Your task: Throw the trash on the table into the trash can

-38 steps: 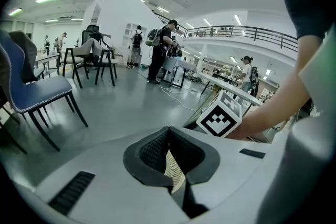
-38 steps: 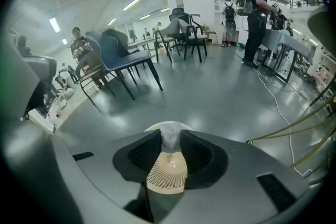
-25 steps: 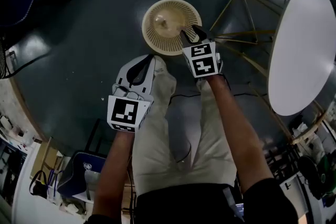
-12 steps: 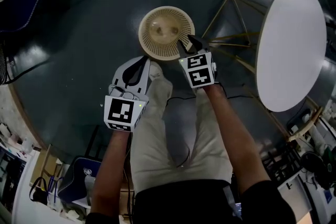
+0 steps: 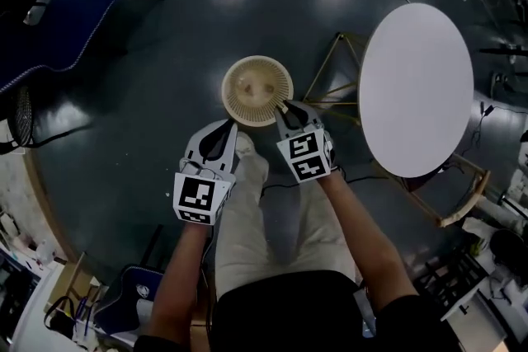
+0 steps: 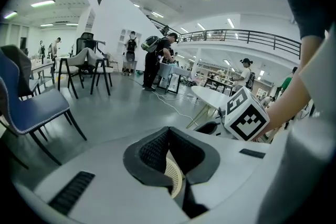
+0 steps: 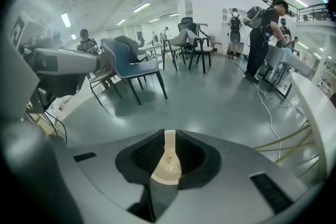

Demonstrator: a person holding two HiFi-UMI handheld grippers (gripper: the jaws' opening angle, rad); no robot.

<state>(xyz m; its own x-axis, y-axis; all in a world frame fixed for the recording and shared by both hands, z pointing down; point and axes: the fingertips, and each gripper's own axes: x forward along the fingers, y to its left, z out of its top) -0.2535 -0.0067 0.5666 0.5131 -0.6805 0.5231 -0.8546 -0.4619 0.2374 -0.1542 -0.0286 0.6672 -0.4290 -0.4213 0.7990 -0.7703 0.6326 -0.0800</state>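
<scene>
Head view, left tongs [image 5: 223, 128] clenched, empty, right tongs [image 5: 286, 107] just closing, slightly parted, nothing between, both beside beige trash can [image 5: 233, 74], round white counter [image 5: 417, 86] right.

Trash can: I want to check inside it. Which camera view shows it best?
The head view: it looks straight down into the whole trash can, rim and bottom. The left gripper view shows only a sliver of its mesh, the right gripper view a narrow strip.

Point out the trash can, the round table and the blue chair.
trash can [image 5: 230, 99]: head view, its mesh rim.
round table [image 5: 417, 86]: head view, middle of its white top.
blue chair [image 5: 59, 22]: head view, its blue padding.
</scene>
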